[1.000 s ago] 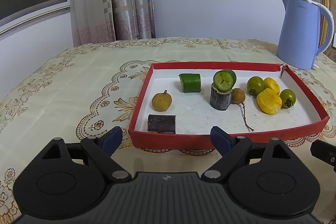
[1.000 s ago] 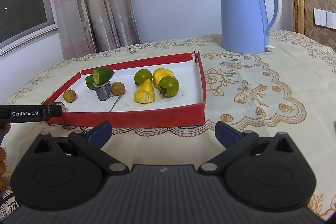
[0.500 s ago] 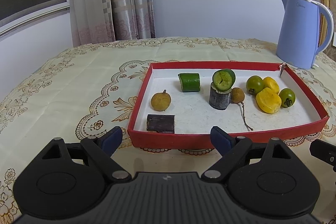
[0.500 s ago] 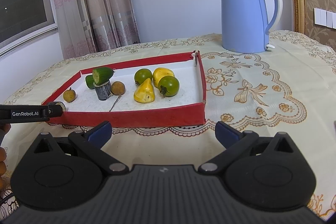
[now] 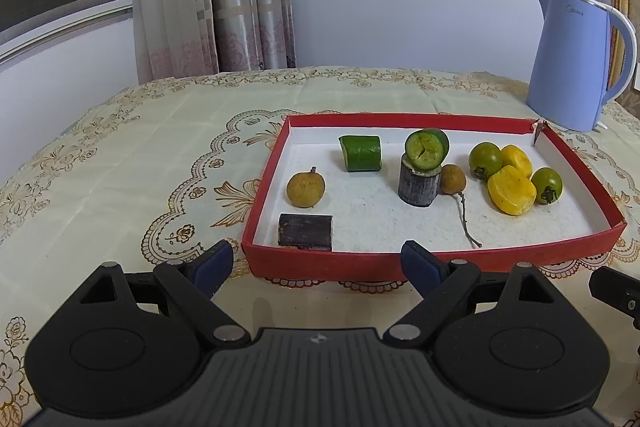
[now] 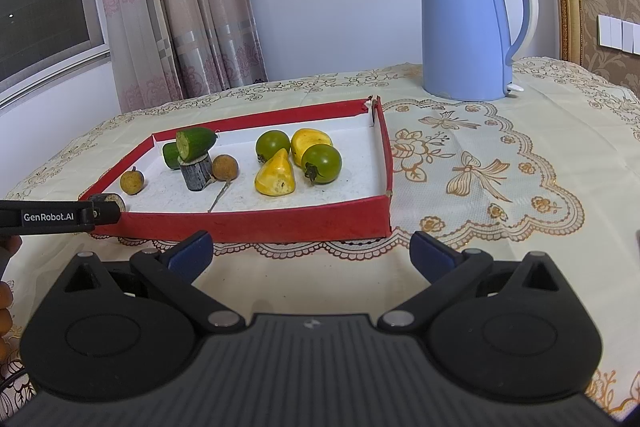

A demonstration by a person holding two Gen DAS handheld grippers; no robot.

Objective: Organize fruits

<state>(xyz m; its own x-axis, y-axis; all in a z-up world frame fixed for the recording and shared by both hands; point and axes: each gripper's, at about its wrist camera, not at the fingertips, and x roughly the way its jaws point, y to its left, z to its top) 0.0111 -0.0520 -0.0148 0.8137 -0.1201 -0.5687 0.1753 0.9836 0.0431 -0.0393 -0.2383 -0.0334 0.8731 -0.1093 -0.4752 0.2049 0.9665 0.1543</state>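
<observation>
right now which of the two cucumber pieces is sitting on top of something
The cucumber piece showing its cut face rests tilted on the dark stump; the other piece lies flat on the tray floor.

"Midea" was printed in small letters near the top of the blue kettle (image 6: 466, 27). "GenRobot.AI" stood in white on the black left gripper's (image 6: 60, 217) side, seen from the right wrist.
</observation>
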